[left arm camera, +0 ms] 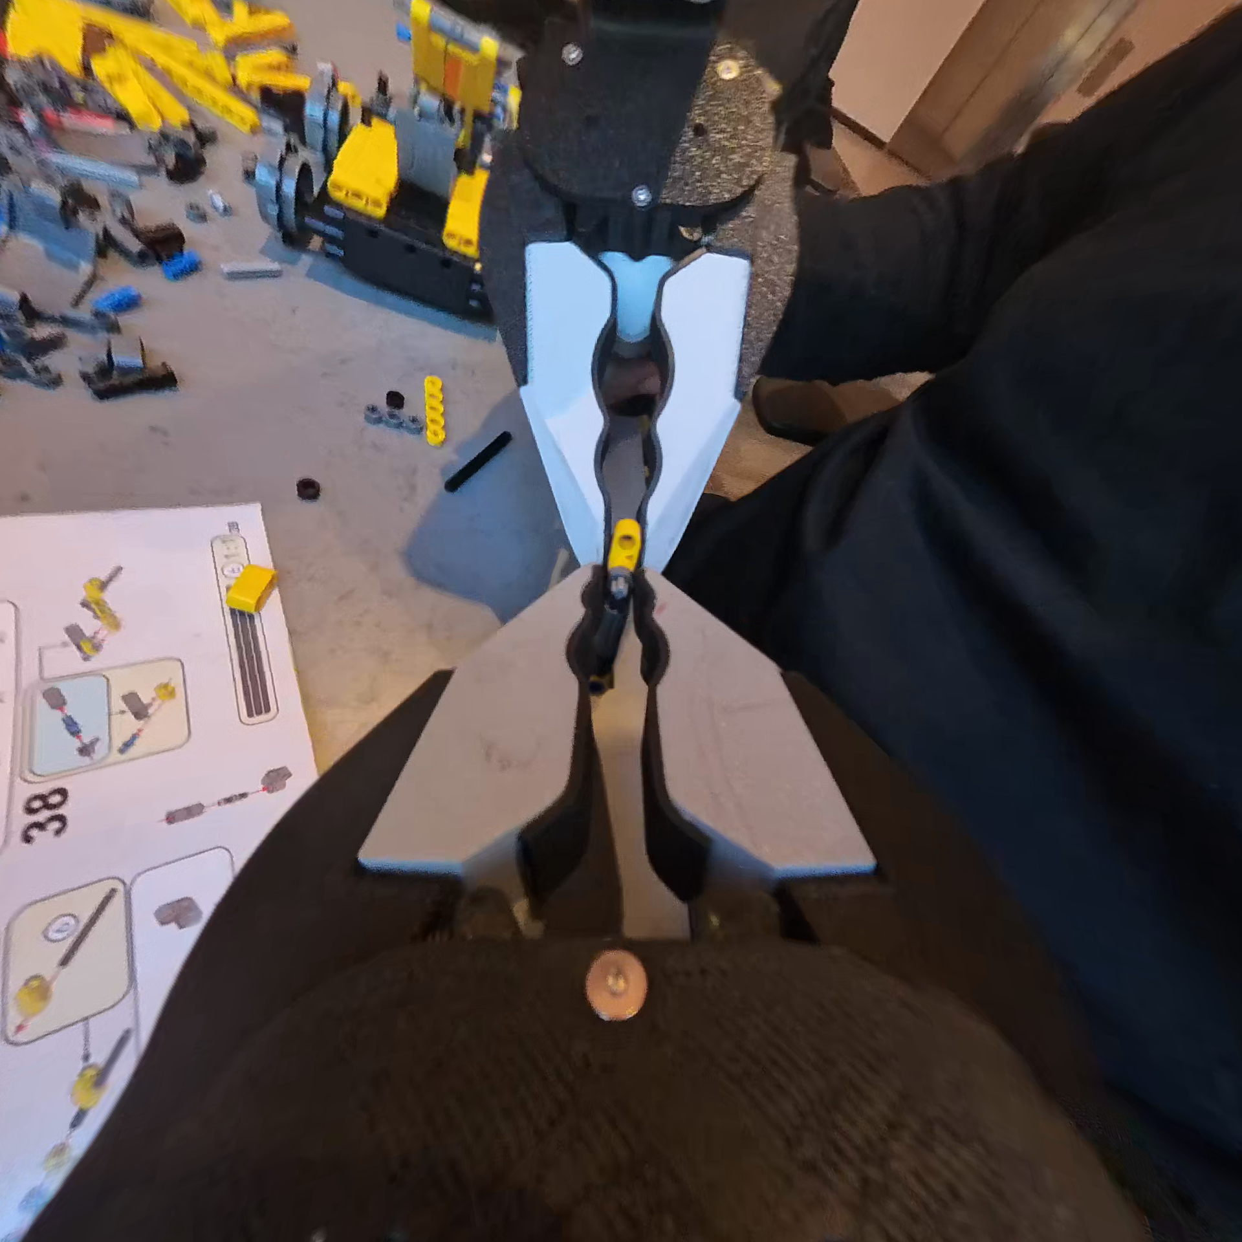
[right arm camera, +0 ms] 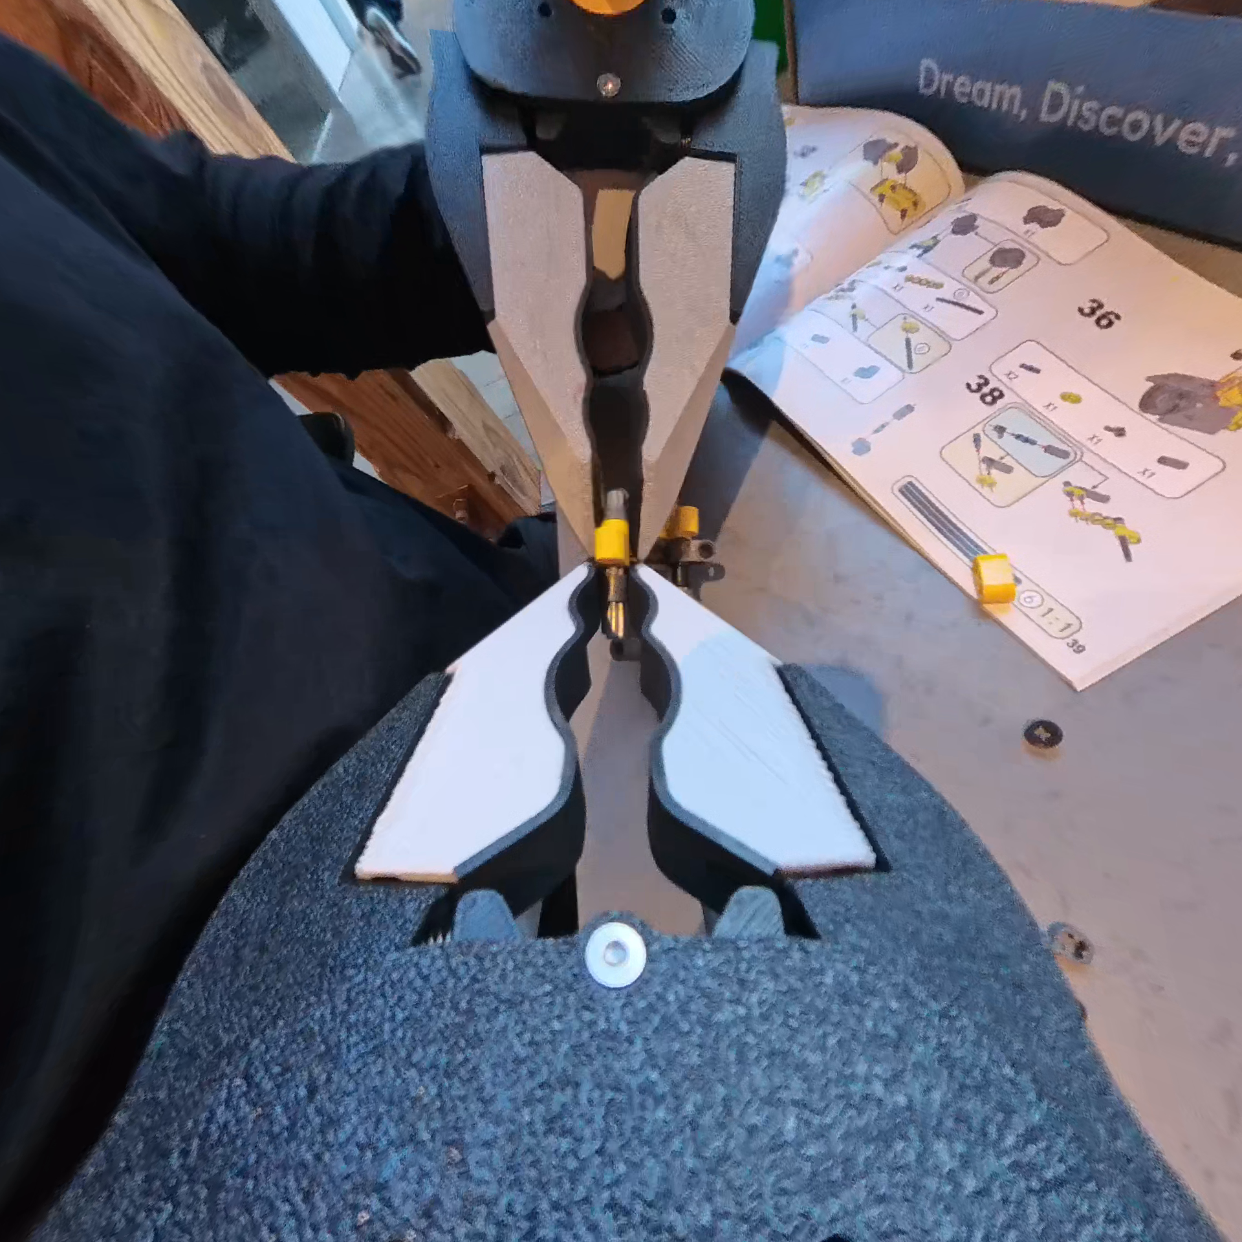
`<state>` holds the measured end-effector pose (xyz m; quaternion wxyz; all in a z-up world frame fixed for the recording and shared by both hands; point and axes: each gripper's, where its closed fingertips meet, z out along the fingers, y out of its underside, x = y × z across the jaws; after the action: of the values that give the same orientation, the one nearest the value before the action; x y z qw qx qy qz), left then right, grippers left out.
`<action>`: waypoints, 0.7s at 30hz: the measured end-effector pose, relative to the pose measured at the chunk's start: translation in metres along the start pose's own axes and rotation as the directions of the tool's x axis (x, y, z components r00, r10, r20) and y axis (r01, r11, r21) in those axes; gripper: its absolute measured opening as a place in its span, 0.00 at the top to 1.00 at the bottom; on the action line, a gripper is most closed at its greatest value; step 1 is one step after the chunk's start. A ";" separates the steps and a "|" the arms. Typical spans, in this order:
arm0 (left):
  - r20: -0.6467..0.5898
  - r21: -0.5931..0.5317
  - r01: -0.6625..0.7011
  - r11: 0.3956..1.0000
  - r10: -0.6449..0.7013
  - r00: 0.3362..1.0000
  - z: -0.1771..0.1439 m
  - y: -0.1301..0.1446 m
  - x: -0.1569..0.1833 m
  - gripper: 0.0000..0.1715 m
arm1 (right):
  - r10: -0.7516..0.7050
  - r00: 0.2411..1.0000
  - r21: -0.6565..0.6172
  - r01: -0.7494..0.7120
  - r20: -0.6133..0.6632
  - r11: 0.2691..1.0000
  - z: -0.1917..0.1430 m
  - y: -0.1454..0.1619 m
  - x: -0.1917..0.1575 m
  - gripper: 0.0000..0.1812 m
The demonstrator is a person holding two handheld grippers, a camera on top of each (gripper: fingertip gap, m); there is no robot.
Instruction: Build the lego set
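While the two grippers meet tip to tip above the grey table (left arm camera: pixel 282 376), the left gripper (left arm camera: pixel 613 585) is clenched on a short black rod (left arm camera: pixel 605 638), and the right gripper (right arm camera: pixel 610 571) grips a small yellow connector (right arm camera: pixel 611 541) threaded on a grey pin (right arm camera: pixel 616 608). The connector sits right between both sets of tips, touching the rod's end. Beside the grippers lies an open instruction booklet (right arm camera: pixel 1048 376) with a loose yellow block (right arm camera: pixel 991 576) resting on its page. Farther off stand a half-built yellow and black toy vehicle (left arm camera: pixel 396 201), scattered small parts (left arm camera: pixel 403 413), and a person's dark sleeve (left arm camera: pixel 1008 470).
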<state>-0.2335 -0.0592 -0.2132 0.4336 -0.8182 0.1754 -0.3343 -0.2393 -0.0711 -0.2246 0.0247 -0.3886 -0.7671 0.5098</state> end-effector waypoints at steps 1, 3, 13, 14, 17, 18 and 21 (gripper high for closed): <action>0.023 0.020 -0.031 0.999 0.030 0.999 -0.002 -0.004 0.001 0.96 | -0.016 1.000 0.020 0.016 -0.007 1.000 -0.002 -0.004 -0.001 0.97; 0.061 0.034 -0.053 0.998 0.051 0.997 -0.006 -0.005 0.002 0.97 | -0.050 0.998 0.036 0.051 -0.031 0.998 -0.006 -0.004 -0.001 0.97; 0.066 0.053 -0.029 0.998 0.026 0.997 0.000 0.010 0.001 0.97 | -0.025 1.000 0.036 0.026 -0.014 0.999 -0.001 0.011 -0.001 0.97; 0.066 0.056 -0.031 0.998 0.027 0.997 0.000 0.010 0.002 0.97 | -0.034 0.999 0.037 0.035 -0.022 0.999 -0.001 0.011 -0.001 0.97; 0.067 0.060 -0.030 0.998 0.026 0.997 0.000 0.010 0.002 0.97 | -0.036 0.999 0.041 0.037 -0.019 0.998 -0.001 0.012 -0.001 0.97; 0.071 0.061 -0.031 0.998 0.026 0.997 0.000 0.010 0.001 0.97 | -0.028 0.999 0.043 0.029 -0.014 0.999 -0.002 0.012 0.000 0.97; 0.091 0.053 -0.029 0.998 0.024 0.996 -0.001 0.010 -0.003 0.97 | -0.099 0.992 0.002 0.099 -0.080 0.995 -0.001 0.014 0.005 0.97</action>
<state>-0.2363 -0.0639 -0.2225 0.4676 -0.8179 0.1575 -0.2959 -0.2345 -0.0651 -0.2373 0.0819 -0.3701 -0.7823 0.4943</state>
